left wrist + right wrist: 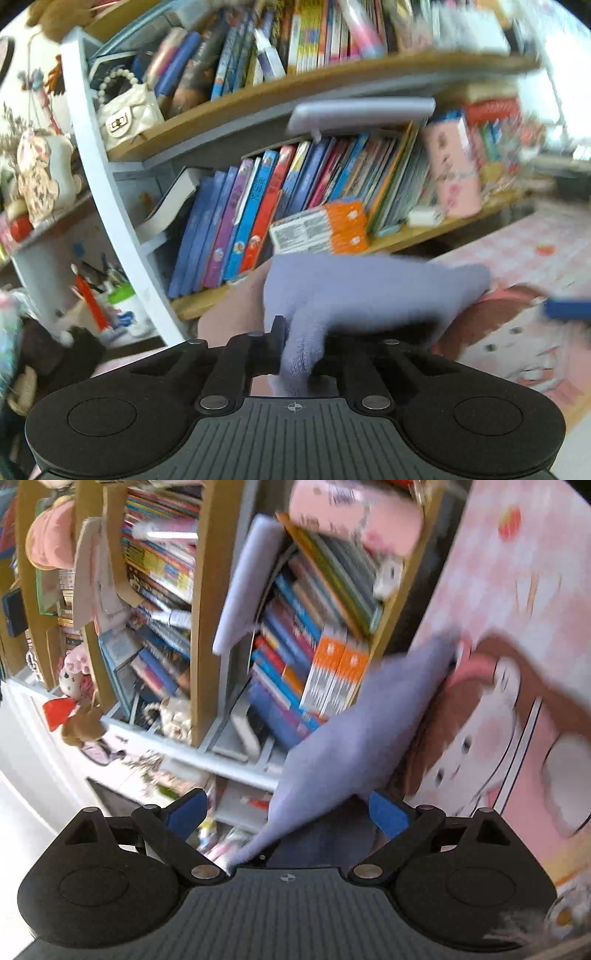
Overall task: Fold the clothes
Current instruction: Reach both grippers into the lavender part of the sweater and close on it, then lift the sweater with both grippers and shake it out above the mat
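The left gripper [295, 354] is clamped on a bunched edge of the cloth [369, 291], a small lilac fleecy piece that runs forward and to the right from its fingers, lifted clear of the pink cartoon-print desk [517, 350] below. The right gripper [291, 812] stands wide apart, blue pads on either side of the cloth [354, 731], which crosses the gap without being pressed; from there it stretches up and to the right toward the desk [517, 664].

It looks light, soft and limp: it sags between supports and creases where pinched, so it will not hold a shape alone. The nap should give a good hold, with little risk of slipping or damage. Best taken at an edge or corner, with the second hold well along the same edge so the piece hangs flat. A bookshelf [258, 103] stands just ahead.
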The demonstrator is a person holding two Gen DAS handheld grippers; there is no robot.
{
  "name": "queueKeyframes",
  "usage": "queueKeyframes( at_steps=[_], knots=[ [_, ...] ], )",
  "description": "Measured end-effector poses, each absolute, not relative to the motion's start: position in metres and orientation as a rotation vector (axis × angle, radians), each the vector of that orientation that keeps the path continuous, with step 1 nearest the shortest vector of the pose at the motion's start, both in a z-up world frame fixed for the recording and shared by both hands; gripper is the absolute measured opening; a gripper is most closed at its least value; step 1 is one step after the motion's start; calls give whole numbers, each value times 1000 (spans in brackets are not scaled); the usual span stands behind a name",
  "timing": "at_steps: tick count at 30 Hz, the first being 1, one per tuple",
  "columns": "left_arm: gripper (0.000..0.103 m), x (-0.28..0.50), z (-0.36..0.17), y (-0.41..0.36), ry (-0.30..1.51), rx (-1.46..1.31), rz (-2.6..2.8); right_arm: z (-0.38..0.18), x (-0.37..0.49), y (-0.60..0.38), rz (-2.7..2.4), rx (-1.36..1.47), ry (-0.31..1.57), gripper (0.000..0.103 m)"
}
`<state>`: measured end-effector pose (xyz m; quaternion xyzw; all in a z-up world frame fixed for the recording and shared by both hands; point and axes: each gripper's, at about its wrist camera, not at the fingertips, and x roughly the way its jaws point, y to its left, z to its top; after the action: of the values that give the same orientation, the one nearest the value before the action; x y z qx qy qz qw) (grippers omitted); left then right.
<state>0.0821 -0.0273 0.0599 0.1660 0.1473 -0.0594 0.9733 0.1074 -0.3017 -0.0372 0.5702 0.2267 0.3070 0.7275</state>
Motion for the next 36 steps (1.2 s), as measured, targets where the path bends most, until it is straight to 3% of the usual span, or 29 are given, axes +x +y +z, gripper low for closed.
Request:
queueKeyframes(
  at_steps=[8, 13, 22, 28, 30, 31, 36],
  knots=[
    [7, 20, 95, -47, 139, 296, -320, -39, 110, -274, 765, 1236, 602, 96],
    [7, 3, 96, -44, 152, 242, -401, -54, 114, -285, 691, 1310, 620, 95],
    [7, -21, 89, -33, 224, 227, -431, -67, 119, -293, 570, 1290, 655, 44],
    [7, -42, 81, -23, 269, 253, -456, -75, 121, -291, 559, 1279, 688, 37],
    [7, -47, 76, -19, 299, 260, -455, -72, 120, -291, 561, 1261, 675, 28],
    [7, -49, 74, -16, 316, 258, -455, -70, 119, -291, 563, 1246, 663, 19],
    [7, -53, 60, -6, 379, 224, -487, -53, 111, -292, 574, 1156, 572, 13]
  ],
)
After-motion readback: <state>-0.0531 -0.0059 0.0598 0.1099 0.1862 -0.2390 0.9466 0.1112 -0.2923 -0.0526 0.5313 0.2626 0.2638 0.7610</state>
